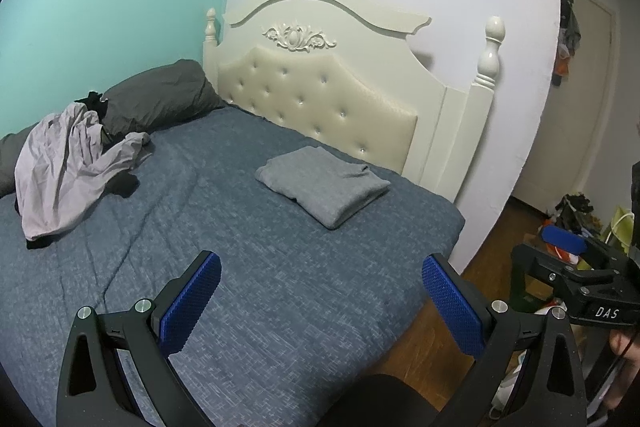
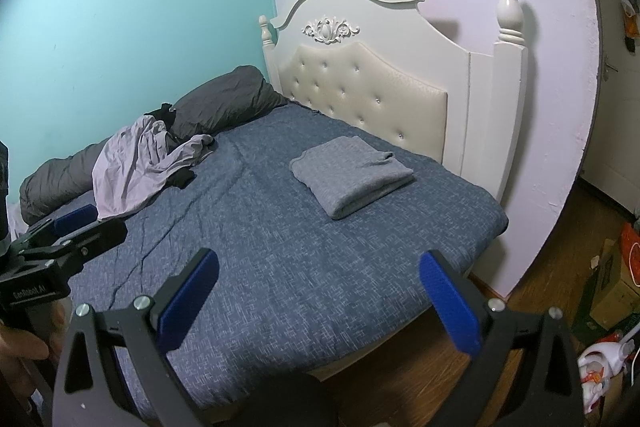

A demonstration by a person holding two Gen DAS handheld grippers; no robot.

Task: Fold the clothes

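Left wrist view: my left gripper (image 1: 320,297), a black frame with two blue textured pads (image 1: 192,303), hangs above the near part of a bed covered by a blue heathered quilt (image 1: 240,247). Its fingers stand wide apart with nothing between them. At the right edge of this view is my right gripper (image 1: 576,251), held over the wooden floor (image 1: 432,339) beside the bed; part of the hand (image 1: 626,343) that holds it shows below it.

Right wrist view: the right gripper's (image 2: 318,297) own fingers are likewise spread, empty, above the near edge of the quilt (image 2: 280,247). My left gripper (image 2: 72,223) appears at the left edge of this view, over the quilt.

Task items: a folded grey knit garment (image 1: 322,185), a neat rectangle, lies flat on the quilt near the cream tufted headboard (image 1: 320,95), well apart from both grippers. A crumpled pale lilac garment (image 1: 68,163) lies unfolded on the far left of the bed, with a bit of dark cloth showing under its edge; it partly rests on a dark grey rolled duvet (image 1: 160,95) set along the turquoise wall (image 1: 100,7). In the right wrist view the same folded garment (image 2: 350,173) and lilac garment (image 2: 140,163) keep that arrangement.
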